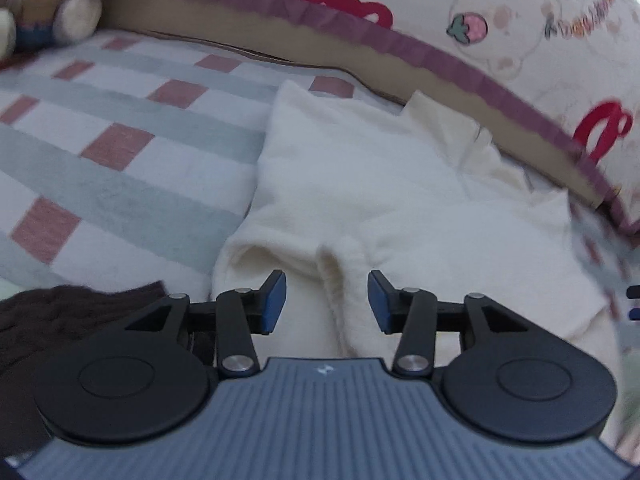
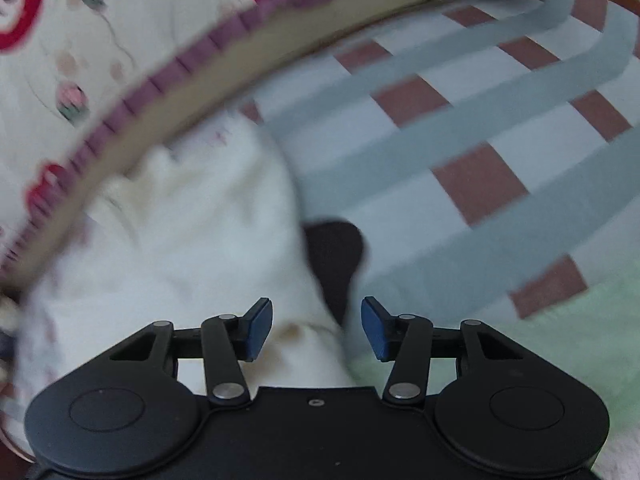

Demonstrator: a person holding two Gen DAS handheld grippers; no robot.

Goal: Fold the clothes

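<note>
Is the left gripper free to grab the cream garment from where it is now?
Probably yes. The left gripper is open right over a raised fold of the cream garment, with nothing between its fingers and the cloth.

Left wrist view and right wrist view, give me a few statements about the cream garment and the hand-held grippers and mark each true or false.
1. Both hand-held grippers, left and right, are open. True.
2. The cream garment lies on a checked bedsheet. True.
3. The left hand-held gripper is clamped on a sleeve. False: its fingers stand apart, holding nothing.
4. A stuffed toy sits on the garment. False: it sits apart, at the far left by the pillow.
5. A dark garment lies beside the cream one. True.
</note>
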